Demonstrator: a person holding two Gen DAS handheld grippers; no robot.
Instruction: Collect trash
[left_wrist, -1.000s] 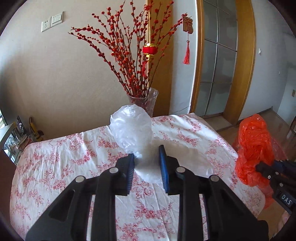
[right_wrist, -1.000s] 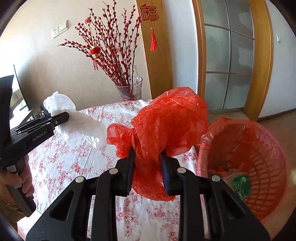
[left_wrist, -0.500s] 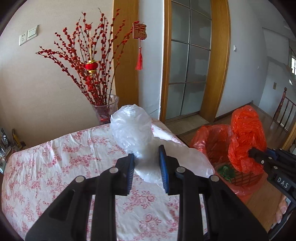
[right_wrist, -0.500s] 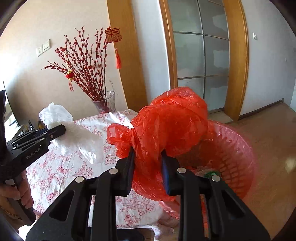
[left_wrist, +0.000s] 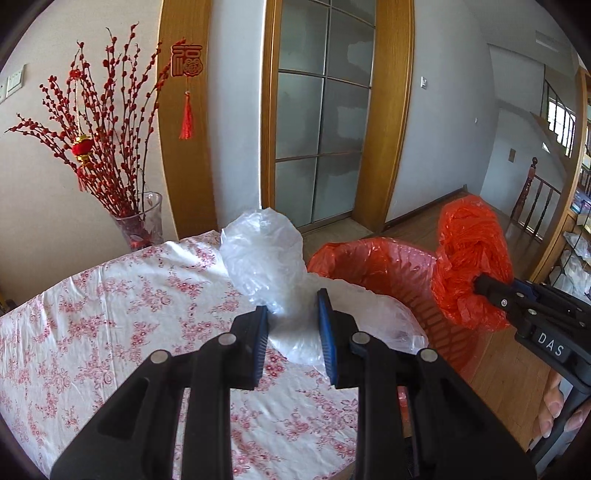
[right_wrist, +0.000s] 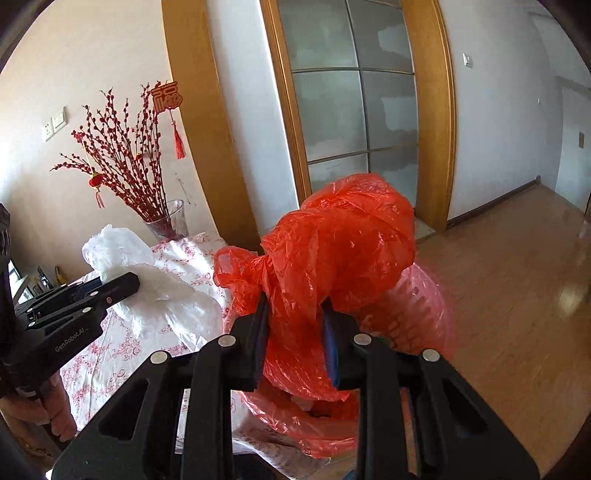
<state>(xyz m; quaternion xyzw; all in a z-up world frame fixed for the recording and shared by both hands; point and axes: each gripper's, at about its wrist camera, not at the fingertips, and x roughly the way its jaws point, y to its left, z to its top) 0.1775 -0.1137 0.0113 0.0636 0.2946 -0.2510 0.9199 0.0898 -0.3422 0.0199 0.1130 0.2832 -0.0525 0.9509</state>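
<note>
My left gripper (left_wrist: 291, 310) is shut on a clear crumpled plastic bag (left_wrist: 262, 258) and holds it above the table's right edge; the bag also shows in the right wrist view (right_wrist: 147, 284). My right gripper (right_wrist: 293, 314) is shut on a red crumpled plastic bag (right_wrist: 340, 243), held over the red basket bin (left_wrist: 373, 266) with its red liner (right_wrist: 424, 310). In the left wrist view the red bag (left_wrist: 469, 258) hangs at the bin's right side, on the right gripper (left_wrist: 480, 284). The left gripper (right_wrist: 129, 282) shows at the left of the right wrist view.
The table has a white cloth with red flowers (left_wrist: 110, 314). A glass vase with red berry branches (left_wrist: 140, 221) stands at its far edge by the wall. A wooden-framed glass door (left_wrist: 317, 129) is behind. Wooden floor (right_wrist: 517, 295) lies to the right.
Both grippers have swung right with their bags. The bin has come closer, and the red bag now hangs right over it. Both grips are unchanged.
</note>
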